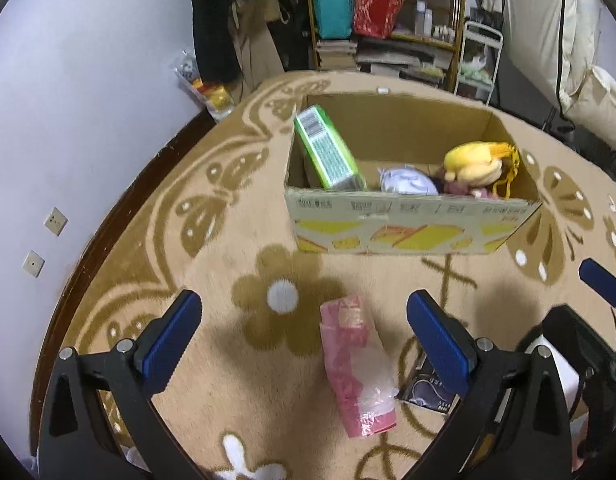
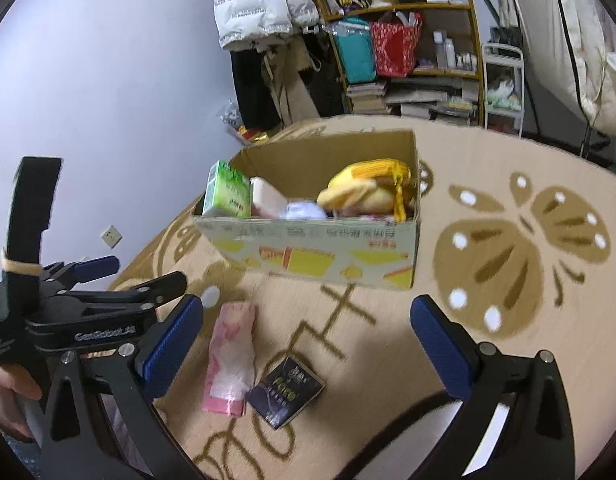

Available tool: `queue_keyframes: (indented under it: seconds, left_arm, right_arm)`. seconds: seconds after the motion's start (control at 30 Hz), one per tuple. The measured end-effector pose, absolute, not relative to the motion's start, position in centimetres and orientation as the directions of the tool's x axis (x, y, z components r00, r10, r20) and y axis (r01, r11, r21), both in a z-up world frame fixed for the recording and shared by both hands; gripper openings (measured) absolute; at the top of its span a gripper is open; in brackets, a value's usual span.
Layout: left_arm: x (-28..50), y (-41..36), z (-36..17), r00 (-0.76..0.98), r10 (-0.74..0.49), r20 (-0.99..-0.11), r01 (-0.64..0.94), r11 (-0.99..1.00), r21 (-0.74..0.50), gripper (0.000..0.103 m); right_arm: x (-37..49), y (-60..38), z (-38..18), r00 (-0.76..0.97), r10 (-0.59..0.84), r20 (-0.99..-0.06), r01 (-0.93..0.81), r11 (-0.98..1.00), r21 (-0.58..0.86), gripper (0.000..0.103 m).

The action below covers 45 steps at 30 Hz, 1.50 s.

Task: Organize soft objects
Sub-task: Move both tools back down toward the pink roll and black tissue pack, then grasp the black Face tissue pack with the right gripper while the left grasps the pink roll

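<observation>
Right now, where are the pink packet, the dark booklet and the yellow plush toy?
pink packet (image 1: 354,364), left wrist view, its middle.
dark booklet (image 2: 285,392), right wrist view, cover centre.
yellow plush toy (image 2: 364,190), right wrist view, its body.

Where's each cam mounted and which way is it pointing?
Left wrist: on the left gripper, looking down along its open jaws at the pink packet on the carpet.
Right wrist: on the right gripper, open, aimed floorward; a hand holds the left gripper.
Shared: cardboard box, packet, dark booklet.
</observation>
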State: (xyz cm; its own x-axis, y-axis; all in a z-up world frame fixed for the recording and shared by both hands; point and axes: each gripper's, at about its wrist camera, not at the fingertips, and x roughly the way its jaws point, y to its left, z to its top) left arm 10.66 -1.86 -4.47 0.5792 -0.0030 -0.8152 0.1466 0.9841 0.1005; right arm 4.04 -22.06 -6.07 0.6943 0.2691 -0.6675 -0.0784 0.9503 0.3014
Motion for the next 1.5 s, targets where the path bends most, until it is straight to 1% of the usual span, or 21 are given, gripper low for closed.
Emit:
queue_keyframes:
  seconds: [0.23, 0.37, 0.6, 0.9, 1.5]
  left_arm:
    - [11.3, -1.7, -6.6, 0.512, 0.008, -0.859, 0.141, 0.986, 0.094, 0.102]
    - [12.0, -1.3, -7.9, 0.474, 0.042, -0.879, 0.121, 0.986, 0.113, 0.102]
    - [13.3, -0.9, -9.9, 0.401, 0.043, -0.915, 0.103, 0.990, 0.092, 0.102]
    - [14.4, -1.1, -12.0, 0.342, 0.045, -0.939, 0.100, 0.992, 0.083, 0.102]
    - [15.7, -1.5, -14.6, 0.263, 0.013, -0.965, 0.117, 0.992, 0.045, 0.102]
  right_arm:
    - [4.1, -21.7, -8.1, 0.650, 0.277, -0.707, -0.071, 0.949, 0.307, 0.103]
    - [4.4, -21.5, -9.0, 0.630, 0.275, -0.726, -0.068, 0.951, 0.302, 0.103]
    - [5.5, -20.9, -11.0, 0.574, 0.268, -0.773, -0.064, 0.957, 0.284, 0.103]
    - [6.4, -20.0, -13.6, 0.501, 0.269, -0.822, -0.061, 0.959, 0.277, 0.103]
    - [7.9, -17.7, -16.6, 0.416, 0.250, -0.874, -0.088, 0.968, 0.235, 0.103]
